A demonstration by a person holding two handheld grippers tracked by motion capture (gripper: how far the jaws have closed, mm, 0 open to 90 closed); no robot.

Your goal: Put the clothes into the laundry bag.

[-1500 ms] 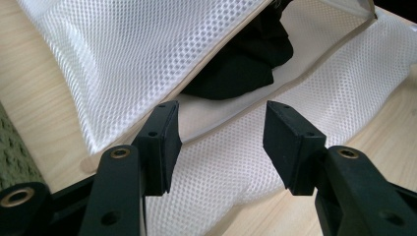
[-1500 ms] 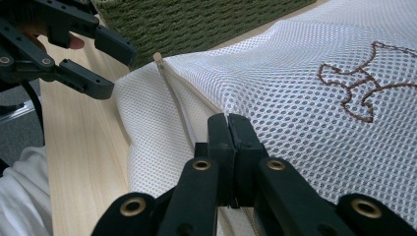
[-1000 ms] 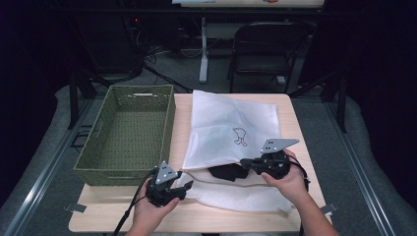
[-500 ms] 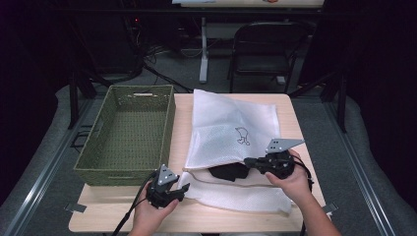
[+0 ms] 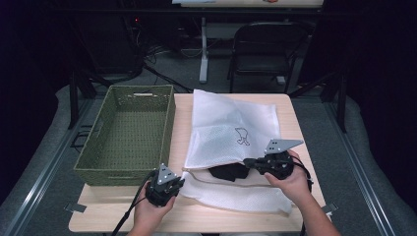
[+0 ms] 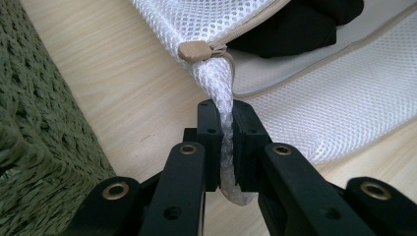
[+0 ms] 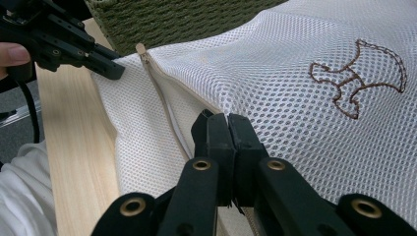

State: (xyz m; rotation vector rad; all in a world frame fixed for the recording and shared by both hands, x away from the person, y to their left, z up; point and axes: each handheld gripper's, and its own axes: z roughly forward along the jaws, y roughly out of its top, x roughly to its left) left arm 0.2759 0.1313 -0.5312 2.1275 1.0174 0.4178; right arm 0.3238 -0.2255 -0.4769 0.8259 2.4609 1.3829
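1. The left gripper [image 6: 225, 147] is clenched on the corner of the white mesh bag [image 5: 231, 132], likely anchoring it.
2. The right gripper [image 7: 227, 147] pinches the bag's upper edge, seemingly holding the mouth open over a black garment [image 5: 228, 171].
3. The green basket [image 5: 129, 129] sits just left of the bag on a wooden table [image 5: 285, 110]; a folding chair [image 5: 263, 49] stands beyond in a dark room.

Light: the worktop [image 5: 287, 115] was evenly lit from above; its surroundings were nearly black.
Shadows: soft and faint.
Glare: none on the mesh bag [image 5: 231, 130].
Focus: high view slightly soft; the tongs' bases blurred.
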